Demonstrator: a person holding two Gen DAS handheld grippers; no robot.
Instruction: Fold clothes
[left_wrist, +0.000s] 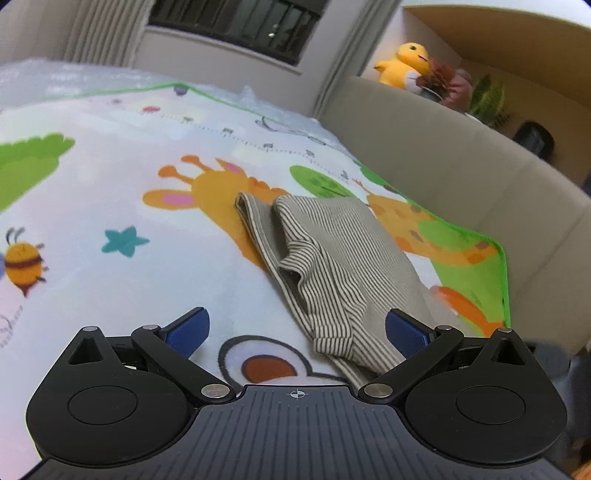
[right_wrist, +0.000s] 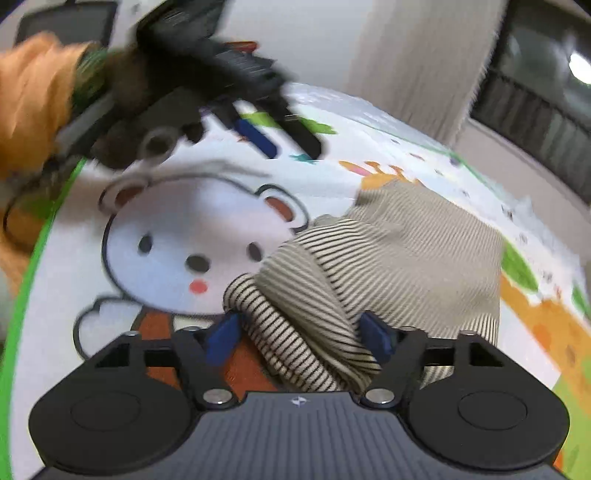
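**Striped garment bunched on the play mat, no grip on it yet**

Lying folded on the cartoon play mat (left_wrist: 147, 177), near its green-edged corner: the striped garment (left_wrist: 332, 251), one sleeve bunched forward (probably the next part to tuck). Straddling that sleeve, right gripper (right_wrist: 301, 334), fingers spread, nothing pinched. Left gripper (left_wrist: 297, 332) likewise spread wide, poised above the cloth's near end. Beyond the mat, a beige headboard (left_wrist: 461, 166).
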